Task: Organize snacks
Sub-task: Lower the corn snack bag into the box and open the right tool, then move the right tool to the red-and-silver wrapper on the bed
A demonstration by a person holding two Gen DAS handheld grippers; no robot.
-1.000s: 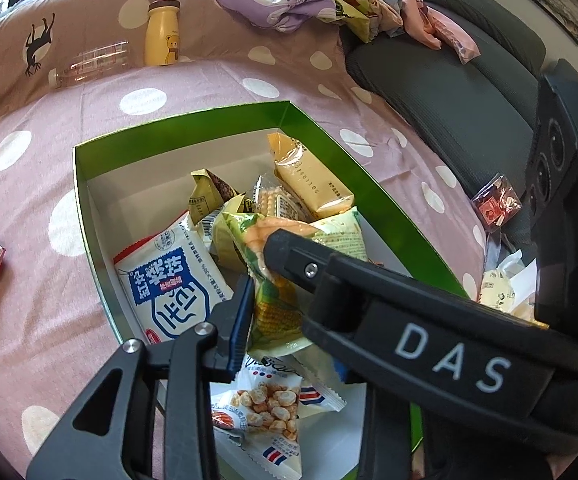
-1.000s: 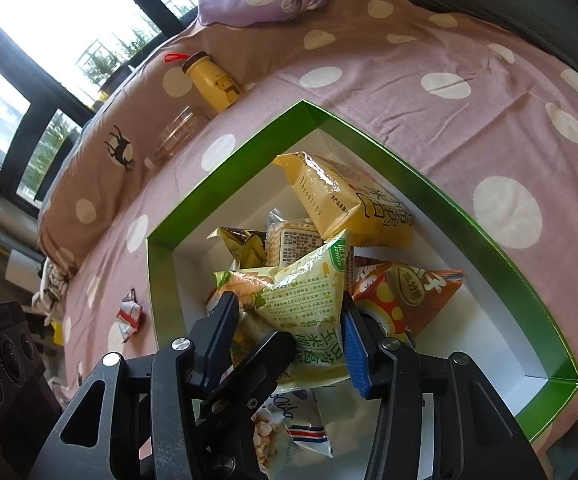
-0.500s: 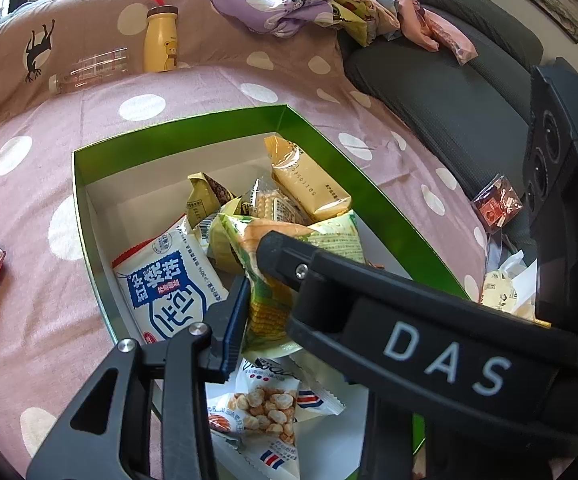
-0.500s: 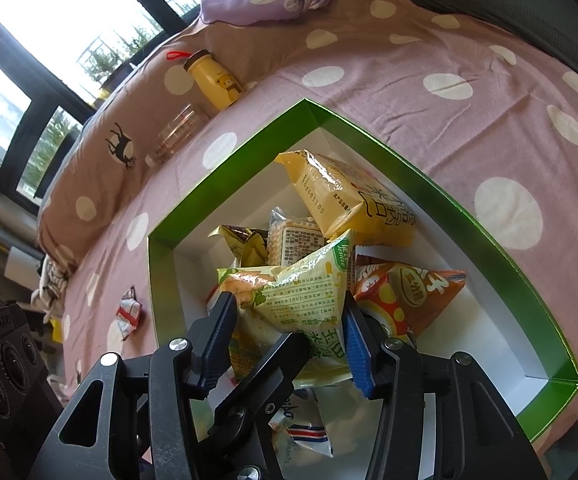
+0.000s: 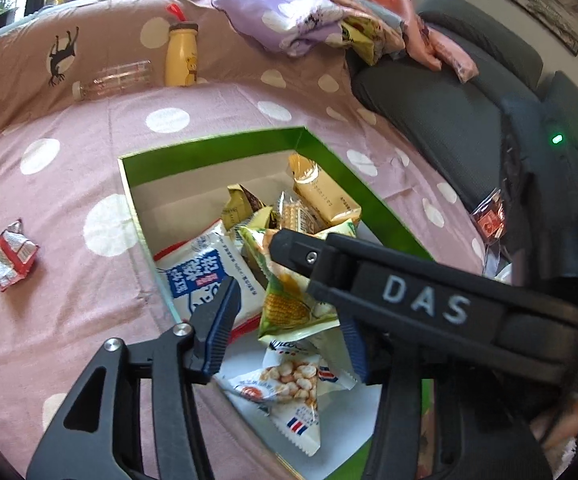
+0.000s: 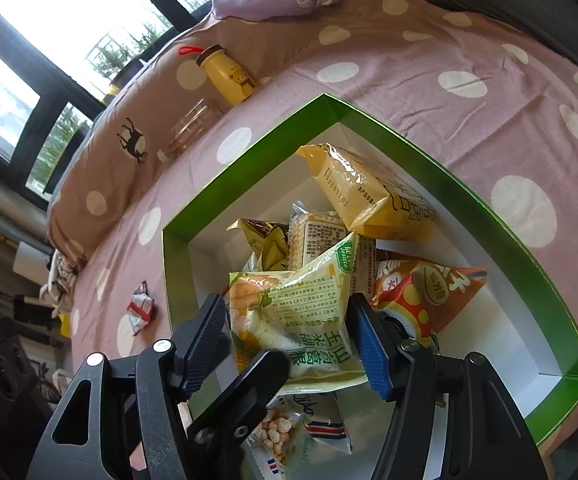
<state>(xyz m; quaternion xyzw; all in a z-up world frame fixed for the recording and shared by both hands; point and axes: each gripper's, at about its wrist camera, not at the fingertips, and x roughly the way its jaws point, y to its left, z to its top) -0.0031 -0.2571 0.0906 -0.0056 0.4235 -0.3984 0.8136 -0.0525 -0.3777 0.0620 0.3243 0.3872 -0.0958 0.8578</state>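
The green corn snack bag [image 6: 301, 320] lies on the heap inside the green-rimmed box [image 5: 217, 148] on the spotted bedspread [image 5: 69, 300], between the jaws of both the right gripper [image 6: 285, 340] and the left gripper [image 5: 289, 320], which have just been opening and now stand spread with the pads off it. Most packets seem boxed already, but a red packet [image 5: 11, 254] left of the box and another red packet [image 5: 489, 220] right of it remain outside. The box's near corner is hidden behind the grippers, and some lower packets are too buried to identify.
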